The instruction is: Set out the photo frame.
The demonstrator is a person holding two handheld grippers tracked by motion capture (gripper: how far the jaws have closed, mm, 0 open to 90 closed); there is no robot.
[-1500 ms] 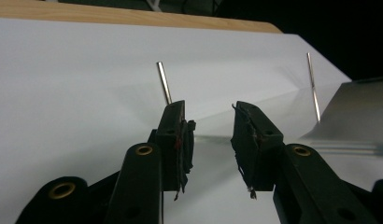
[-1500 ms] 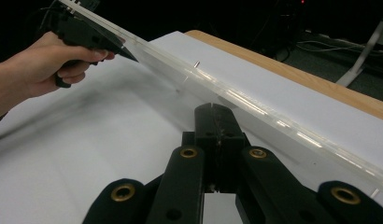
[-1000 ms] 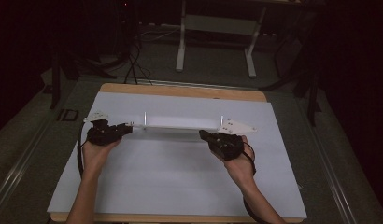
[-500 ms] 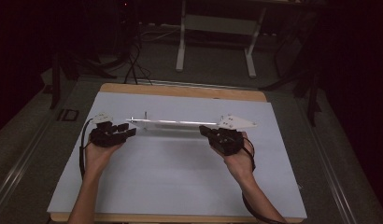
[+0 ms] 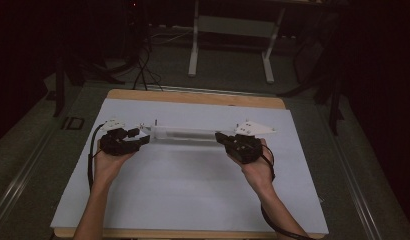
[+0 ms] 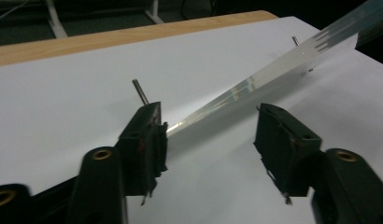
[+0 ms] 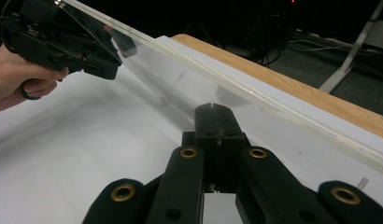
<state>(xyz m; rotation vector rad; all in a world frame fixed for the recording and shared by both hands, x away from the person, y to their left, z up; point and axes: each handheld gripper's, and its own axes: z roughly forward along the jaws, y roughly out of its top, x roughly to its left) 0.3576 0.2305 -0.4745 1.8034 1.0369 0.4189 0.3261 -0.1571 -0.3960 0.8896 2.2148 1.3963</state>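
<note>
I read no writing anywhere. The white sheet [image 5: 193, 185] covers my wooden table [image 5: 193, 96], dark room and a metal stand [image 5: 233, 30] beyond. The clear acrylic strip [image 5: 185, 134] spans between my hands, two pins [image 6: 140, 92] alongside. My left gripper [image 6: 210, 133] has just been opening, jaws apart around the strip's end; my right gripper [image 7: 216, 122] pinches the strip's edge.

Dim lab: cables [image 5: 143, 70], bench legs [image 5: 194, 45]
</note>
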